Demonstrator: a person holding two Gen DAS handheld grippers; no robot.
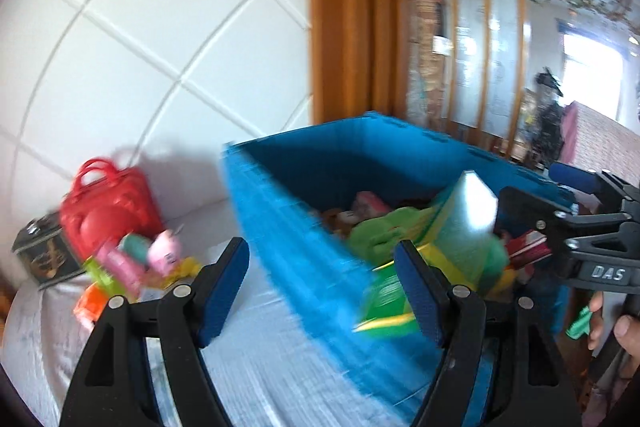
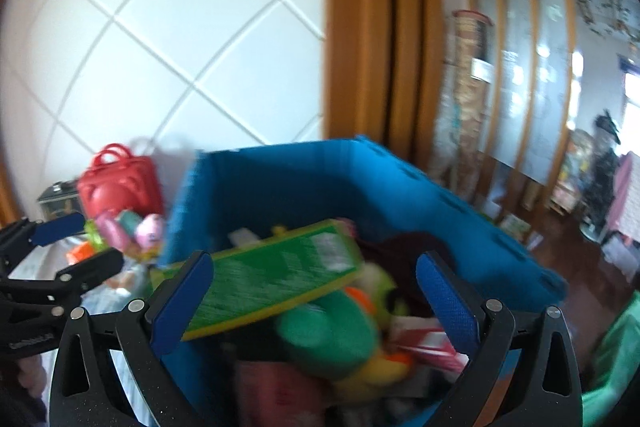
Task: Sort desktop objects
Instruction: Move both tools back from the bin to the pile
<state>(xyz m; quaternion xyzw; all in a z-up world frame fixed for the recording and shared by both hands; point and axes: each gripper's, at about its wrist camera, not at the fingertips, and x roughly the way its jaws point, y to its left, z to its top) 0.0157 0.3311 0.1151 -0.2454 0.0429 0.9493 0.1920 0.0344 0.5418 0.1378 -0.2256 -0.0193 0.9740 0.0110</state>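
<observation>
Box (image 2: 272, 275) between open right tongs (image 2: 316, 303)

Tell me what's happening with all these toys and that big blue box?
A person is tidying up with a two-finger gripper in each hand. Both the left gripper and the right gripper are open and holding nothing. The blue crate is already stuffed with toys, and a flat green box lies tilted on top of them. More toys, a red toy handbag and a dark tin sit on the table beside the crate.
</observation>
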